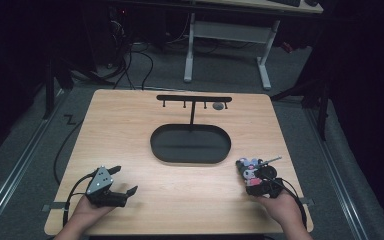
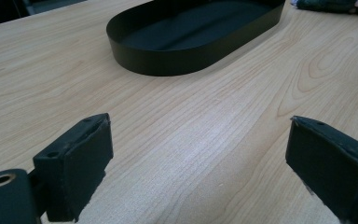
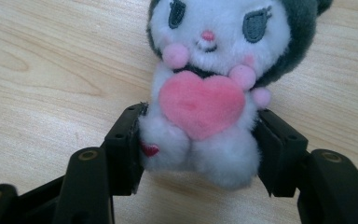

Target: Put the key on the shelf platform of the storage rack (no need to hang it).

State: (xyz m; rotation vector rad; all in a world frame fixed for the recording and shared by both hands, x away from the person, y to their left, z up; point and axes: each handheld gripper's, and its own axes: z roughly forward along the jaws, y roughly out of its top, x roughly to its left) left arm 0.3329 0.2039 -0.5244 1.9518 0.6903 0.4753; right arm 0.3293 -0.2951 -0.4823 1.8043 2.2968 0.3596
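Note:
A small plush toy [image 3: 205, 93], white with a dark hood and a pink heart on its chest, lies on the wooden table. My right gripper [image 3: 198, 149] is shut on the toy's lower body, one jaw on each side. In the high view the plush toy [image 1: 249, 169] rests at the table's right front, just ahead of the right gripper [image 1: 260, 184]. My left gripper [image 1: 122, 180] sits at the left front with its jaws wide apart. The left gripper [image 2: 196, 158] holds nothing over bare wood.
A black oval tray [image 1: 190, 143] sits mid-table, its rim [image 2: 168, 63] ahead of my left gripper. A black T-shaped hook rack [image 1: 194, 99] stands behind it. A small grey disc [image 1: 218, 106] lies near the rack. Beyond the table stands a white desk frame [image 1: 227, 35].

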